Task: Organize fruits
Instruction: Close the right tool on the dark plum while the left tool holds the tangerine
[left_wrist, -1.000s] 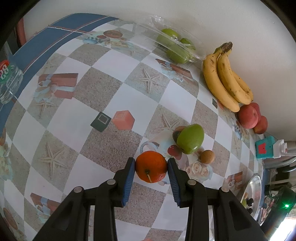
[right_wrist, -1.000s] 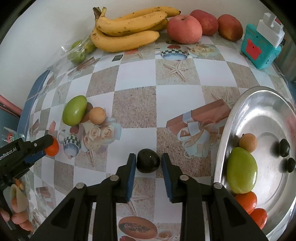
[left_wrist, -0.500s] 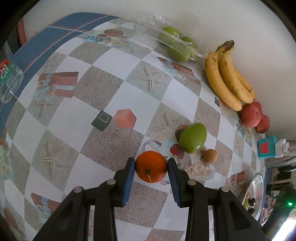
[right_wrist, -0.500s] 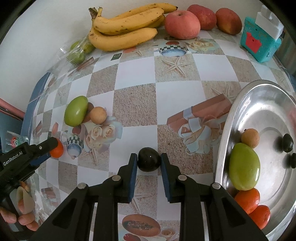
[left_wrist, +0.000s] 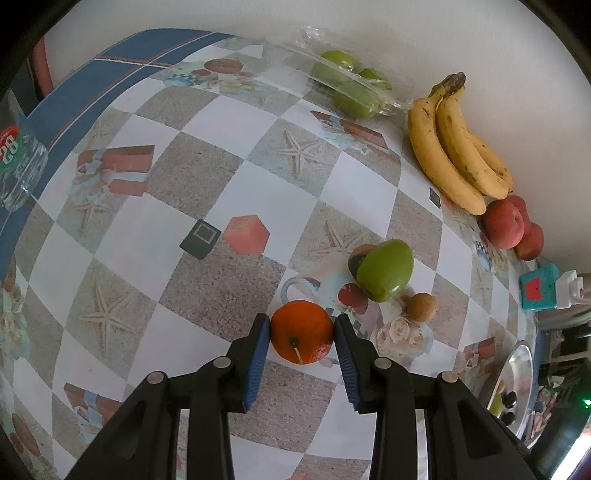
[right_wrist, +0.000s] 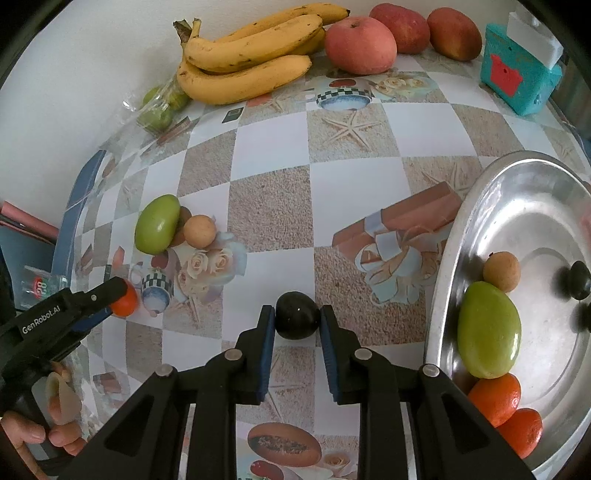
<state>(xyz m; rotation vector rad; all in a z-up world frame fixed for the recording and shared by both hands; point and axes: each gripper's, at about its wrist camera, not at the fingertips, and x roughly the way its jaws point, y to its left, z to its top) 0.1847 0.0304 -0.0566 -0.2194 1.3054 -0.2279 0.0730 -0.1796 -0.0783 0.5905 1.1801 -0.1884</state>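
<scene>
My left gripper (left_wrist: 302, 338) is shut on an orange (left_wrist: 302, 336), held just above the patterned table; it also shows in the right wrist view (right_wrist: 123, 297). My right gripper (right_wrist: 297, 321) is shut on a dark round fruit (right_wrist: 297, 320). A green mango (left_wrist: 386, 269) and a small brown fruit (left_wrist: 421, 306) lie on the table beyond the orange. The metal plate (right_wrist: 480, 206) to the right holds a green mango (right_wrist: 488, 334), two oranges (right_wrist: 495, 398), a brown fruit (right_wrist: 501, 271) and dark fruits (right_wrist: 579, 275).
Bananas (right_wrist: 247, 59), red apples (right_wrist: 360, 44) and bagged green fruit (left_wrist: 351, 88) line the wall. A teal box (right_wrist: 517, 79) stands at the back right. A glass (left_wrist: 16, 162) stands at the table's left edge.
The right gripper's jaws have closed onto the dark fruit and it has lifted slightly. The left gripper has risen a little with the orange.
</scene>
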